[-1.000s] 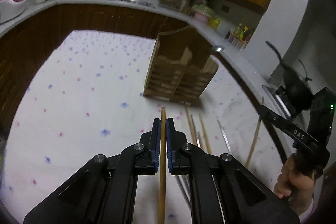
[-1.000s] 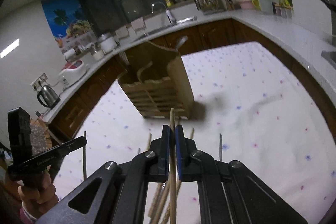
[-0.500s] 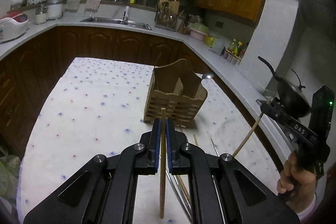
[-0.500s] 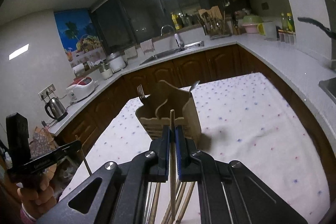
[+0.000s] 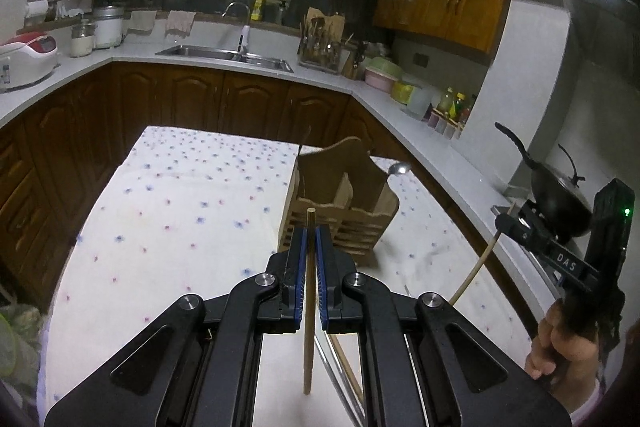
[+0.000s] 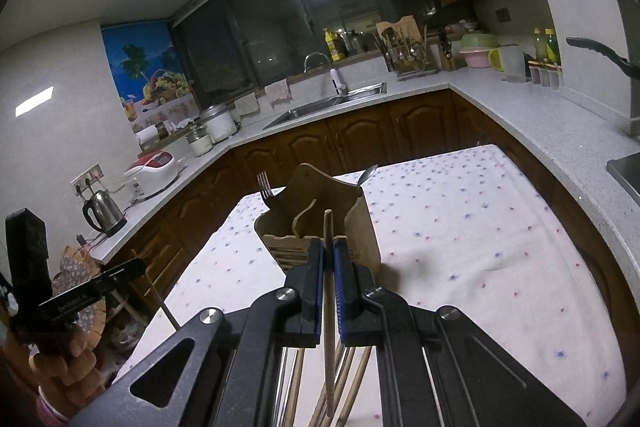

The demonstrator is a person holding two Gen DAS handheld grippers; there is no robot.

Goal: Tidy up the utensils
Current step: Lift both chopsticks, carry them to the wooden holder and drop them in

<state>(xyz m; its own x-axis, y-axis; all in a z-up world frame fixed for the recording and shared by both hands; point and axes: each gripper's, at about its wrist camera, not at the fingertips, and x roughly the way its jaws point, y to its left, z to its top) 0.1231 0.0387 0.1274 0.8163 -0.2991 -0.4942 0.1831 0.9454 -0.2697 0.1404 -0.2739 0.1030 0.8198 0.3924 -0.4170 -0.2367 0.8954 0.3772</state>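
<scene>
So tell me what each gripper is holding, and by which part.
The left gripper holds a wooden chopstick near its upper end. The right gripper holds another wooden chopstick, also near its top. Both hang down.

A white tablecloth (image 5: 168,227) dotted with small blue and pink flowers covers the table, where a pale wooden holder (image 5: 340,211) stands. Black grippers (image 5: 309,247) with blue pads (image 6: 316,283) pinch light tan chopsticks (image 5: 308,307). Dark brown cabinets (image 5: 192,99) run beneath a speckled white counter (image 6: 520,107), near a red-and-white rice cooker (image 6: 154,171).
</scene>
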